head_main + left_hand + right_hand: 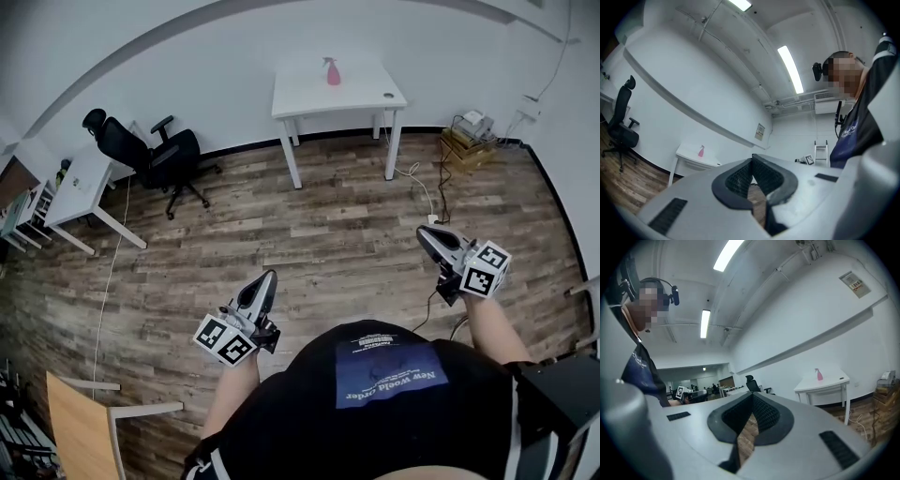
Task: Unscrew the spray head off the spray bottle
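Pink plastic spray bottle: upright with its spray head on, near the back edge of the white rectangular surface by the far wall, well apart from both grippers.
Left gripper: held low before the person's waist, forearm reaching forward, tip aimed toward the surface and tilted slightly upward, marker cube nearest the body.
Left jaws: closed together, nothing between them.
Right gripper: held out at the person's right, about level, tip angled forward and inward.
Right jaws: pressed together, empty.
Floor: brown wood planks beneath both grippers.
Black office chair: left of the surface, by the wall.
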`<state>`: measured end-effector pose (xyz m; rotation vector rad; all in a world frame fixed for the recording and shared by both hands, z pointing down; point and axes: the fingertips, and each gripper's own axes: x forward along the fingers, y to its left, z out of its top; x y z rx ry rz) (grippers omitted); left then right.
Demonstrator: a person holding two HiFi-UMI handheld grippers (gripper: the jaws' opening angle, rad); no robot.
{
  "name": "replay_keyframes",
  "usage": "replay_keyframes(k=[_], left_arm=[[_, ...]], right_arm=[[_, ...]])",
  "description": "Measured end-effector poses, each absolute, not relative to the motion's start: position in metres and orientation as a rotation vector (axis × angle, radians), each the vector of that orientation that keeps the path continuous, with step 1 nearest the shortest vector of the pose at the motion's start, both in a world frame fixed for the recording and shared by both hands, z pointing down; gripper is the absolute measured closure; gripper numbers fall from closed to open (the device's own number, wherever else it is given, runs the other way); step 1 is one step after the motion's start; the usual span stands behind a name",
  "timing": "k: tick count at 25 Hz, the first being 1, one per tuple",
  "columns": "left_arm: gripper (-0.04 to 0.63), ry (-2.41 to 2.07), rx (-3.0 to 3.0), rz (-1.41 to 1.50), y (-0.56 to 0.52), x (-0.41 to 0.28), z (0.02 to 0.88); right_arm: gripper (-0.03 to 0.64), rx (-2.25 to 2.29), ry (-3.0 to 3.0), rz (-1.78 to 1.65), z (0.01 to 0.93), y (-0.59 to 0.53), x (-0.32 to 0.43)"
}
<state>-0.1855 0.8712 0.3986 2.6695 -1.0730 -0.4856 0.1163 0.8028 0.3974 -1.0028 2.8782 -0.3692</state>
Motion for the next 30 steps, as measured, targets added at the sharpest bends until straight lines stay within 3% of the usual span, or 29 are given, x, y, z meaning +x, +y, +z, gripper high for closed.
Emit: replay_keyframes(k=[19,30], left_arm=[[0.606,-1.091,2.668,-0.451,0.716,-0.014,0.382],[0.606,-0.990,2.696,-0.446,0.640,-0.027,0.392]], right_arm=[[0.621,-0.956,2.941,-0.308,0.399,0.653,0.267],[0.621,-1.061,2.926,-0.333,0.416,0.600,0.256]])
